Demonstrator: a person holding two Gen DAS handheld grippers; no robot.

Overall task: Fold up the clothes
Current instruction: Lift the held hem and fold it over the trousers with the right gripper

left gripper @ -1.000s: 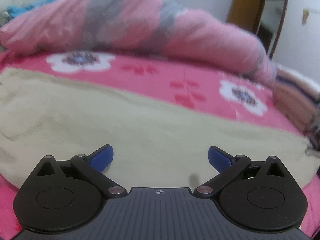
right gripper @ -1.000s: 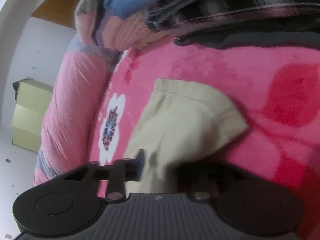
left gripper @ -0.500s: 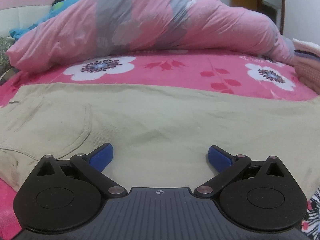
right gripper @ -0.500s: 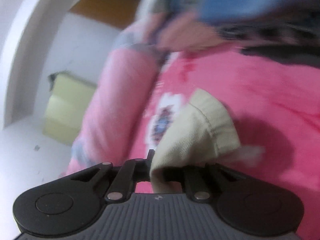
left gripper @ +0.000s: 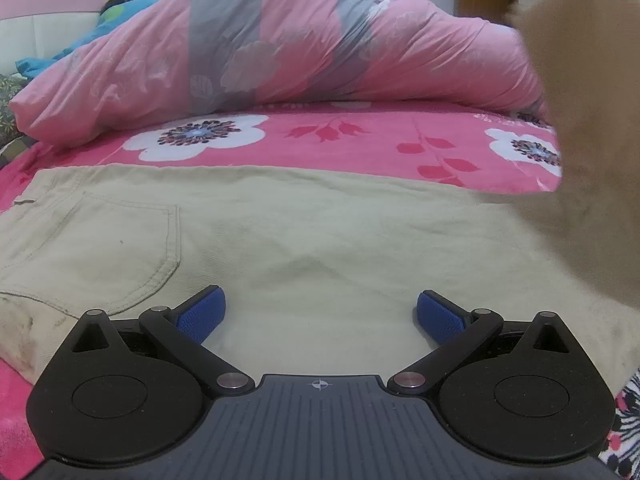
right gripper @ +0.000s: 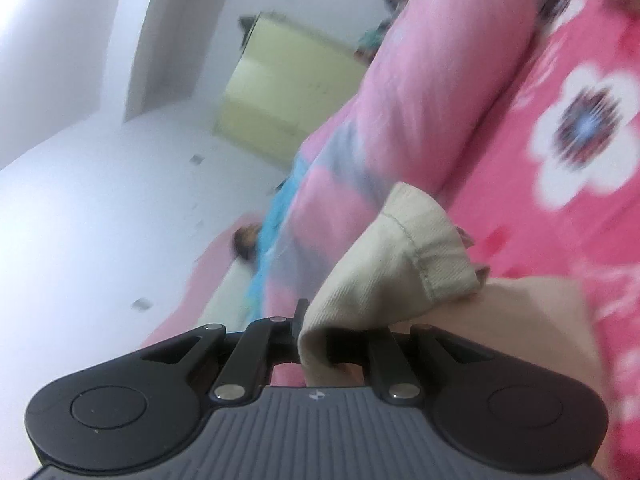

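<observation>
Beige trousers (left gripper: 320, 232) lie spread across the pink flowered bed, back pocket (left gripper: 100, 248) at the left. My left gripper (left gripper: 320, 316) hovers low over the trousers' near edge, open, its blue pads (left gripper: 200, 314) wide apart with nothing between them. In the right wrist view my right gripper (right gripper: 316, 332) is shut on the hemmed end of a trouser leg (right gripper: 404, 256), which bunches up over the jaws and hides the fingertips. That lifted leg shows as a blurred beige mass (left gripper: 592, 140) at the right of the left wrist view.
A rolled pink and grey quilt (left gripper: 280, 48) lies along the far side of the bed. Beyond it at the left lies a person in blue (left gripper: 116, 12) by a white headboard. A yellow cabinet (right gripper: 288, 88) stands by the white wall.
My right gripper closed on the trouser leg's hem, lifted it off the bed and swung it up and over, rolling as it went. The raised leg now enters the left view. The left gripper sank slightly.
</observation>
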